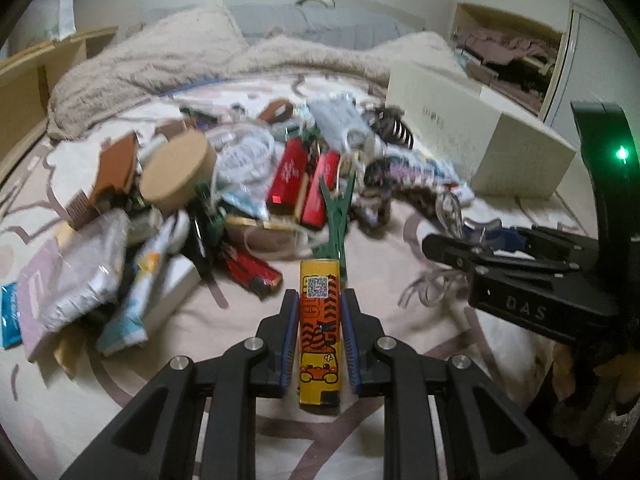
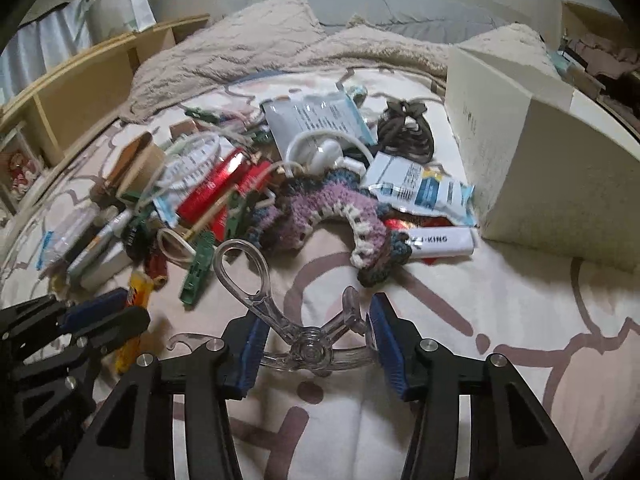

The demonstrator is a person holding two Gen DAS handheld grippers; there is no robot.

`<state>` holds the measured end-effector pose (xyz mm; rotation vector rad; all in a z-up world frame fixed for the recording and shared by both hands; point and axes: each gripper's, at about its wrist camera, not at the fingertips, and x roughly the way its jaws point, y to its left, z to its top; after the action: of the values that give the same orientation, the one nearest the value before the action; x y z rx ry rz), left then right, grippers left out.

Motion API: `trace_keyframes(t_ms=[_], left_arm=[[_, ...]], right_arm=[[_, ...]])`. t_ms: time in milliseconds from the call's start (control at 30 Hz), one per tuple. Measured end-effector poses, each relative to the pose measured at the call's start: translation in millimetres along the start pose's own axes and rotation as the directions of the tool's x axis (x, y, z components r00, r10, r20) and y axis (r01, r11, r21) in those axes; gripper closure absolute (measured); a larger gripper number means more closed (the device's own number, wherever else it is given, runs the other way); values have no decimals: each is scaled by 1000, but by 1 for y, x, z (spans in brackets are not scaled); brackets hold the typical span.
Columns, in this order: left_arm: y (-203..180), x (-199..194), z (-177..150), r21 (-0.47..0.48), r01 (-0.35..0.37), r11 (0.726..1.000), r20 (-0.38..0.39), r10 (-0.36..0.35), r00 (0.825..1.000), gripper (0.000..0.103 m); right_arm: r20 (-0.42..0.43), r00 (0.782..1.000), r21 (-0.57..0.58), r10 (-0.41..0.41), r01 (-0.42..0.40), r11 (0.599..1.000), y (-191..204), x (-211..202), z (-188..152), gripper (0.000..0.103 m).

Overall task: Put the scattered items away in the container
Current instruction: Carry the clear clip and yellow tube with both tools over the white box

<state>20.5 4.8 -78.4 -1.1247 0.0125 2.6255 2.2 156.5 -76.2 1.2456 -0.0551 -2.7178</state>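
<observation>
My left gripper (image 1: 319, 300) is shut on a yellow-orange lighter (image 1: 319, 332) with a cartoon tiger, held lengthwise between the blue pads above the bed sheet. My right gripper (image 2: 316, 316) is closed around a clear plastic scissor-shaped clip (image 2: 280, 312), whose hinge sits between the pads. The white box (image 2: 540, 152) stands on the bed at the right; in the left wrist view the white box (image 1: 472, 136) is at the far right. The scattered pile (image 1: 240, 176) lies ahead. The left gripper also shows in the right wrist view (image 2: 100, 320).
The pile holds red packets (image 1: 292, 172), a cork lid (image 1: 176, 176), a green clip (image 1: 338, 216), sachets (image 2: 420, 188), a crocheted piece (image 2: 320, 208), cables (image 2: 320, 148) and a white lighter (image 2: 440, 242). A rumpled blanket (image 2: 260, 44) lies behind; wooden shelf (image 2: 80, 92) at left.
</observation>
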Motion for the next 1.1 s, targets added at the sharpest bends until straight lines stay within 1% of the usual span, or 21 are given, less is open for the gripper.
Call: trace_keyframes(t_ms=[100, 233, 367, 533, 767, 967, 1100], left_arm=[[2, -6, 4, -5, -5, 1000, 22, 5, 1000, 82], [3, -19, 13, -3, -20, 1000, 76, 20, 997, 82], [5, -27, 24, -18, -3, 1000, 104, 5, 995, 82], [3, -34, 35, -23, 4, 1000, 129, -1, 992, 82], [-5, -39, 48, -2, 5, 1000, 154, -5, 988, 82], [-16, -41, 66, 23, 15, 1000, 176, -19, 984, 82], [-26, -42, 84, 35, 30, 999, 203, -36, 979, 82]], right_arm=[[30, 1000, -5, -4, 4, 1000, 0, -12, 5, 52], [76, 997, -19, -7, 8, 1000, 0, -29, 14, 52], [111, 994, -18, 11, -9, 1000, -2, -44, 25, 52], [156, 987, -24, 24, -20, 1000, -5, -59, 39, 52], [204, 978, -27, 35, -30, 999, -10, -73, 60, 52], [257, 966, -12, 34, -32, 999, -21, -83, 89, 52], [298, 954, 12, 16, -20, 1000, -33, -90, 111, 52]])
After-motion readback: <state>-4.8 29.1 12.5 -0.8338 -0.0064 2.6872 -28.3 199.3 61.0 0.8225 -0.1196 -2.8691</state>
